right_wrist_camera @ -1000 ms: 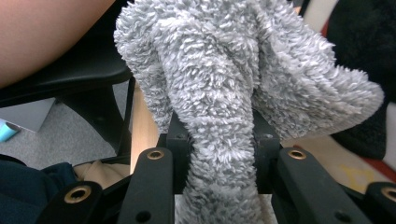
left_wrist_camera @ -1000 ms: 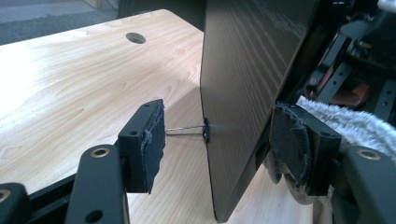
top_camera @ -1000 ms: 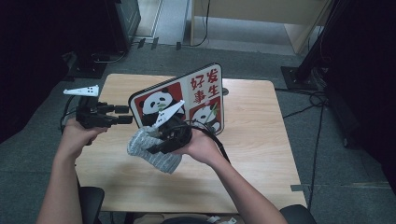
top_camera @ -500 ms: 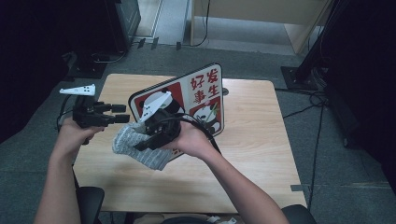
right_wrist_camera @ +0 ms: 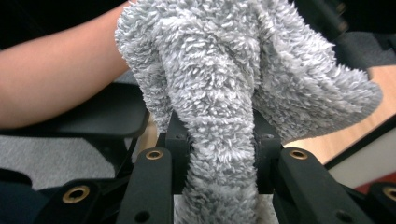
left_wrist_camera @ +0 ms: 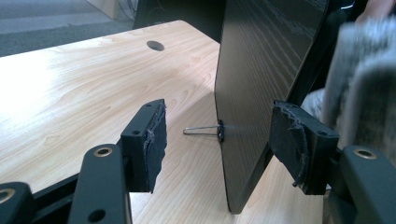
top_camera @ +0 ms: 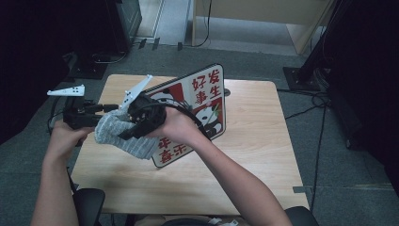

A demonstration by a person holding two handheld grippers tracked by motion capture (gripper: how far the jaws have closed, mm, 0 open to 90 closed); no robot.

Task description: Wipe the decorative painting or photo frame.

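Right hand-held gripper [right_wrist_camera: 212,135] pinches the grey fluffy cloth [right_wrist_camera: 233,70] and holds it above the tabletop [top_camera: 263,141], just left of the tilted panda sign [top_camera: 197,108]. Left hand-held gripper [left_wrist_camera: 224,140], jaws spread, straddles that sign's near edge without touching.

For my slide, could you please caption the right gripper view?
Right gripper clamped on a fluffy grey cloth, the person's forearm behind.
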